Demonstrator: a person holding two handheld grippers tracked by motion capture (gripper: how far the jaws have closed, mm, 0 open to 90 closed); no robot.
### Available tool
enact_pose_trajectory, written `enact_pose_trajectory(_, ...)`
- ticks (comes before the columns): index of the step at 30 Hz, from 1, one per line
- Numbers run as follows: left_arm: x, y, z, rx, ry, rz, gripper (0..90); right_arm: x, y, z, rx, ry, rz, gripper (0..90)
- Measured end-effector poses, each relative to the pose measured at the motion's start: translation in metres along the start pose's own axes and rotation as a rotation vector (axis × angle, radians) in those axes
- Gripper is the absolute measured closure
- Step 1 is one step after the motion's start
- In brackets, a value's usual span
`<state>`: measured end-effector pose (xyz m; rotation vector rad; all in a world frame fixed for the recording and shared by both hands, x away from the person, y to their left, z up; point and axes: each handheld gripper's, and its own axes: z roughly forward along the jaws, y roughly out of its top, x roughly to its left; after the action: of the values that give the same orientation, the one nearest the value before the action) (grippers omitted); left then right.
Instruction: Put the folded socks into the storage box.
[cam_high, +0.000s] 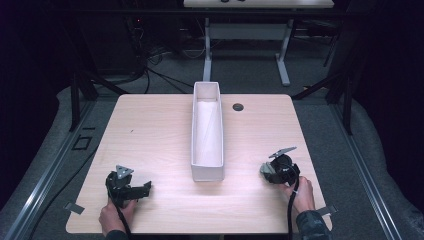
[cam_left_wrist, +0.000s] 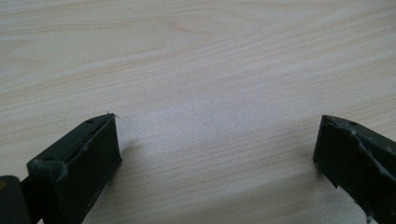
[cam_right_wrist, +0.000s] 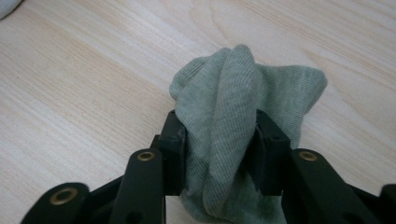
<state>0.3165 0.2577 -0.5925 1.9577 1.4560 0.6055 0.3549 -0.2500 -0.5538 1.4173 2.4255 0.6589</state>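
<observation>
The right claw (cam_right_wrist: 218, 140) is pinching a bunched grey-green knit cloth (cam_right_wrist: 243, 88), probably a sock, near the worktop's (cam_high: 160, 125) front right corner, soft, light and floppy so grab mid-bundle, while the left claw (cam_left_wrist: 217, 149) sits spread and empty.

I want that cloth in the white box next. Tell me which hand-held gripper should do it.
The right hand-held gripper: its jaws are shut on the grey-green cloth, beside the white box. The left hand-held gripper is open over bare table.
</observation>
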Motion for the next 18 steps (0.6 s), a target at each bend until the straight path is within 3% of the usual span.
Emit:
enact_pose_trajectory(9, 0.0000, 0.0000, 0.0000, 0.000, 0.000, 0.000, 0.4, 0.0000, 0.0009, -0.0005, 0.003, -0.024, 0.004, 68.2)
enact_pose_trajectory(14, 0.0000, 0.0000, 0.0000, 0.000, 0.000, 0.000, 0.4, -0.0024, 0.0024, -0.0023, -0.011, -0.003, 0.025, 69.6)
enact_pose_trajectory(18, 0.0000, 0.0000, 0.0001, 0.000, 0.000, -0.001, 0.4, -0.0028, 0.0041, -0.0056, -0.015, -0.020, 0.027, 70.0)
